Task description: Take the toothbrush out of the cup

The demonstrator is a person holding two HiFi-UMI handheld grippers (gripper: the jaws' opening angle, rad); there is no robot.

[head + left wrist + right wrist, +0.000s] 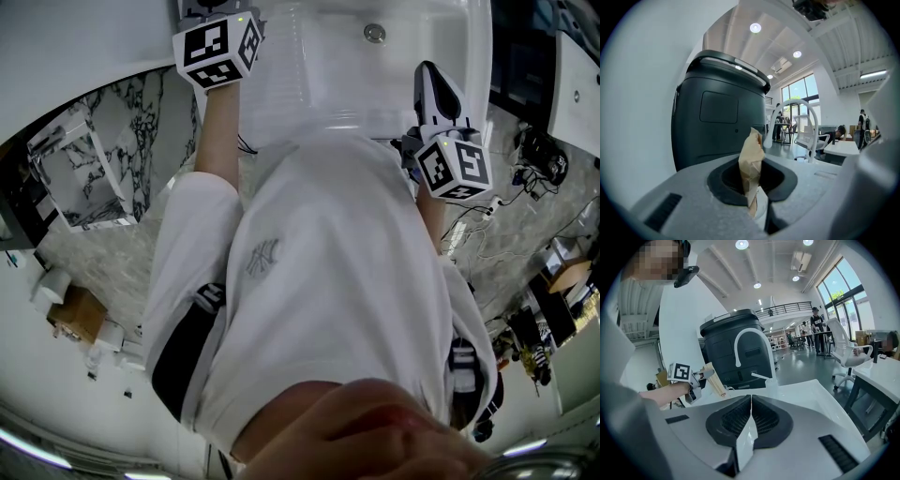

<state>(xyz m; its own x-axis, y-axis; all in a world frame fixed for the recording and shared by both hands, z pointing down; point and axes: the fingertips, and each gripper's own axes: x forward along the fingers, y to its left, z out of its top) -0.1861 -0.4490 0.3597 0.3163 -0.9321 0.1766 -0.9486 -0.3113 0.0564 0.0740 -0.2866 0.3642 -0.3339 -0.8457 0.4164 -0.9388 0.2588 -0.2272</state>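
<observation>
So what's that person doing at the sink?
A person stands at a white sink with a tool in each hand. The left tool is shut on a tan toothbrush, held in the air to the left of the faucet, away from the cup. The cup stands by the faucet with something thin and white poking out. The right tool is shut and empty, pointing over the sink.
</observation>
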